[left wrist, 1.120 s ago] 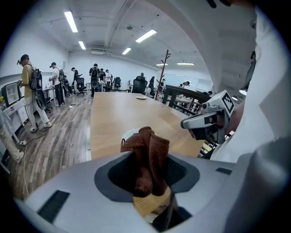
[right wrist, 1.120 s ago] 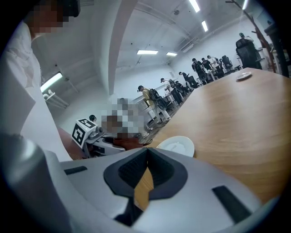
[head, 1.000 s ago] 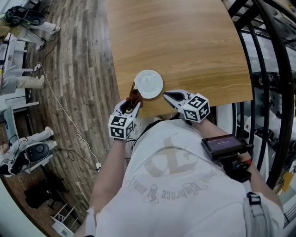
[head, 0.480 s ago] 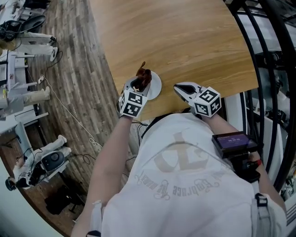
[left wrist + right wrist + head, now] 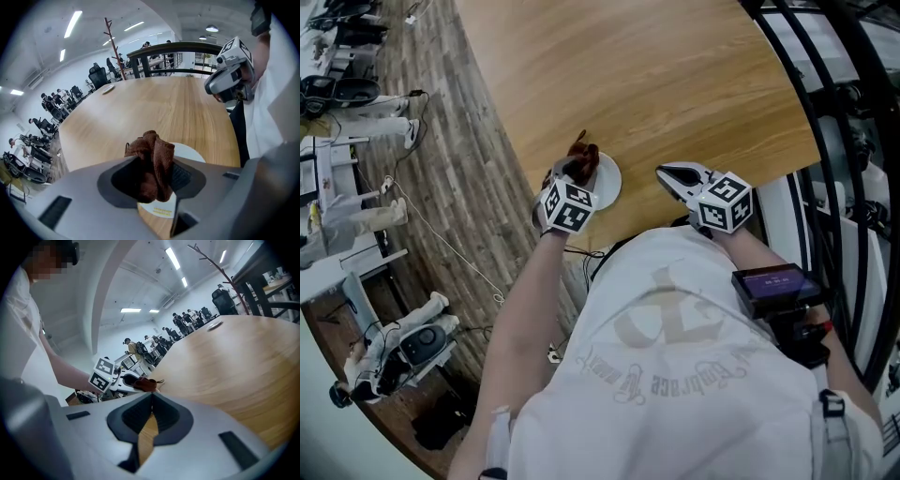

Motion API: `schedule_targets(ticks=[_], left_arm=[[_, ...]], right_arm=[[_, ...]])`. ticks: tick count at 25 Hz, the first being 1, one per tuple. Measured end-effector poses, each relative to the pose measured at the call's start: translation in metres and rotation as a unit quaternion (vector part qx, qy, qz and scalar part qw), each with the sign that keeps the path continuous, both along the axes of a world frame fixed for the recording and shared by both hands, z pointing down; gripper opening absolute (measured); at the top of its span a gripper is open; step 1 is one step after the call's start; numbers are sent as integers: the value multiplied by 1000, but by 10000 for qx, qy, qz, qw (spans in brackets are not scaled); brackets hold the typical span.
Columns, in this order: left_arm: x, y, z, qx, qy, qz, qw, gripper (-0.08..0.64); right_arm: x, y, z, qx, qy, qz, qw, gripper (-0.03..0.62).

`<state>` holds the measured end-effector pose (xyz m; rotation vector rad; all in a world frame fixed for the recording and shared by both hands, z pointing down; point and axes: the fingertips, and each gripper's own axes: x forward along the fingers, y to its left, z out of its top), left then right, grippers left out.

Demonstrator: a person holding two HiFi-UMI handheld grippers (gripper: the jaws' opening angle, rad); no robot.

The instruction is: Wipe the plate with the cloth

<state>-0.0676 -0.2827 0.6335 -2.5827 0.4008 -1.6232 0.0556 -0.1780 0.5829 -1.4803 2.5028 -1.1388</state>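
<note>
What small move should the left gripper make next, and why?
Probably lower the left gripper slightly so the cloth presses on the plate, then sweep across. Its jaws clamp the bunched brown cloth over the white plate's edge; contact is not clear. The right gripper is shut and empty, beside the plate.

Legible text: none. Shirt (image 5: 675, 356) back print: lettering unreadable. Plate (image 5: 190, 151), yellow sticker (image 5: 161, 212) at 6 o'clock: print illegible.
</note>
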Motion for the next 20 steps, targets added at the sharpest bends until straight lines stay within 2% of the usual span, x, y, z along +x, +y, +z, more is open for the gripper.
schedule_targets(ticks=[5,12,15,20], left_arm=[[-30,-6,0,71,-75,-366,9993,170],[-63,-6,-3,141,-237,-609,9978,170],[-63,-1,-4,133,-249,-516,9983,170],[-37,9,-2,84,-184,-167,9997,170]], right_arm=[[-3,-4,5,-12,-48,-85,10000,14],[-17,-11,5,10,-81,-271,9996,14],[-19,-11,6,-15,-88,-270,9996,14],[-16,-9,6,-42,-112,-170,9998,14]])
